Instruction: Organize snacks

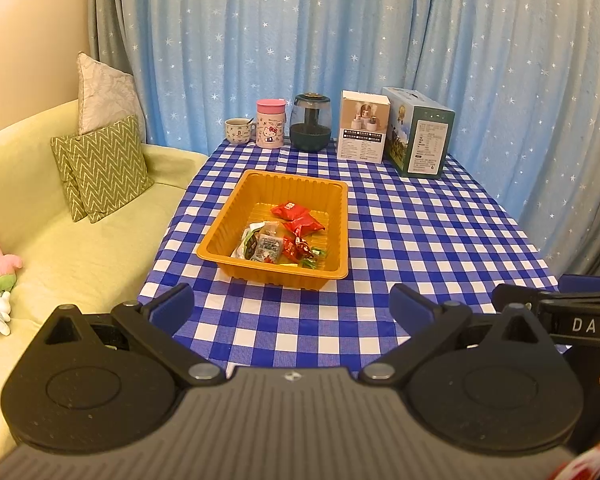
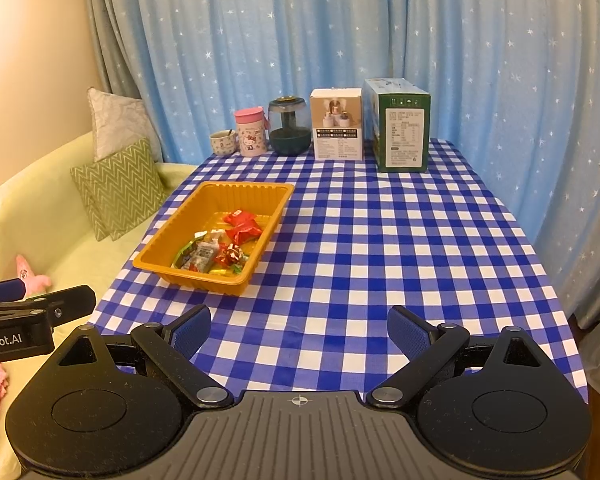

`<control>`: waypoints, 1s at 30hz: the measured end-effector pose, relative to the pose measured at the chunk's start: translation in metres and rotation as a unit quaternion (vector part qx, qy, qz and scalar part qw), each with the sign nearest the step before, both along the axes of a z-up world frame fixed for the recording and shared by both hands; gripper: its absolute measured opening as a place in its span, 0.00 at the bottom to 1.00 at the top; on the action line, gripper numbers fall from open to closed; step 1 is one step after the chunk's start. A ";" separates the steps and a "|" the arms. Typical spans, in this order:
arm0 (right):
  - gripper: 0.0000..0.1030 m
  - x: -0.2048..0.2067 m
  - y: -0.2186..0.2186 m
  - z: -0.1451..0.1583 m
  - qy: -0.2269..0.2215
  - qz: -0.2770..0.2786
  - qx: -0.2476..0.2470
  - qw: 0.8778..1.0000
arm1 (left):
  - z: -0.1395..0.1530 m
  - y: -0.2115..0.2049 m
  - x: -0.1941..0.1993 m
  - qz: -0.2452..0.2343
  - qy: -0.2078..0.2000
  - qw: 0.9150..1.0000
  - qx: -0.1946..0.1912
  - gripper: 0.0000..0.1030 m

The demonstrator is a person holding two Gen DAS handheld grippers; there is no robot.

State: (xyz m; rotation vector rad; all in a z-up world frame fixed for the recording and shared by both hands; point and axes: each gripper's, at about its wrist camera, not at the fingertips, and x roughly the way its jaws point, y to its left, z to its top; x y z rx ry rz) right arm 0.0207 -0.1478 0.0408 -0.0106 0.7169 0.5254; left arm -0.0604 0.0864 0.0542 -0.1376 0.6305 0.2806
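Observation:
An orange plastic tray (image 1: 228, 236) (image 2: 168, 240) stands on the blue-and-white checked table. In it lie several wrapped snacks: two red packets (image 1: 296, 216) (image 2: 242, 226), a grey packet (image 1: 266, 246) (image 2: 204, 256) and small red and green candies (image 1: 304, 252) (image 2: 232, 258). My left gripper (image 1: 292, 306) is open and empty, held above the table's near edge, short of the tray. My right gripper (image 2: 299, 330) is open and empty, to the right of the tray and nearer me. Each gripper shows at the edge of the other's view.
At the table's far edge stand a small cup (image 1: 238, 130), a pink Hello Kitty flask (image 1: 271, 123), a dark glass jar (image 1: 311, 122), a white box (image 1: 363, 126) and a green box (image 1: 418, 132). A yellow sofa with cushions (image 1: 104, 168) and plush toys is at the left.

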 end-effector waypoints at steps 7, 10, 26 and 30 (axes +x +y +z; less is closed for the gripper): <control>0.92 0.002 -0.001 0.000 0.001 0.000 0.001 1.000 | -0.001 -0.001 0.001 0.000 0.001 1.000 0.001 1.00; 0.92 0.001 0.000 0.001 0.001 0.000 0.002 1.000 | -0.001 -0.001 0.001 0.000 0.001 1.000 0.001 1.00; 0.92 0.001 -0.001 0.000 0.002 -0.001 0.002 1.000 | -0.001 -0.002 0.001 -0.001 0.001 1.000 0.001 1.00; 0.92 0.001 -0.001 0.000 0.002 -0.001 0.002 1.000 | -0.005 -0.003 0.000 -0.002 0.001 1.000 0.001 1.00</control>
